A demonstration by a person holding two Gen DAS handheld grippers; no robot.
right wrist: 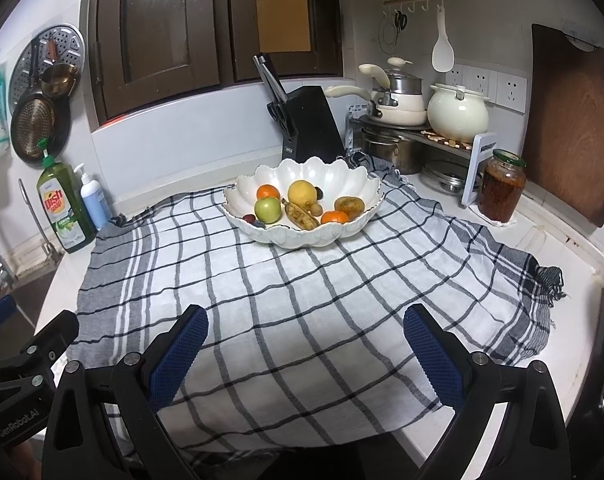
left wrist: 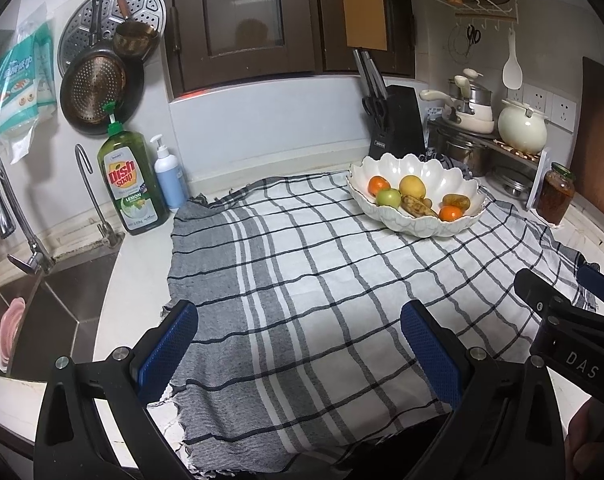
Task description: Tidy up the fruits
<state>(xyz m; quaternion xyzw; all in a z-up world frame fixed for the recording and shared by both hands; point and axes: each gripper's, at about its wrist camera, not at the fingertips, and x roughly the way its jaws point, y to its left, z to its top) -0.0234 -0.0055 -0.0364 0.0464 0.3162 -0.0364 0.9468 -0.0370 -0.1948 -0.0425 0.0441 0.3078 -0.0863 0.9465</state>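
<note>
I read "Dish soap LEMON" on green plastic bottle [left wrist: 131, 184] | left gripper [left wrist: 297, 354] and right gripper [right wrist: 304, 356] low over checked cloth [right wrist: 302, 280] | both jaws wide apart, empty

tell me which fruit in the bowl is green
The apple, at the bowl's front left. It is the only green fruit; beside it lie two oranges, a yellow fruit and a spotted banana.

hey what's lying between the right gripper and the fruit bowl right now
Only bare checked cloth lies between the open right gripper and the bowl; no loose fruit. The right wrist view shows it.
</note>
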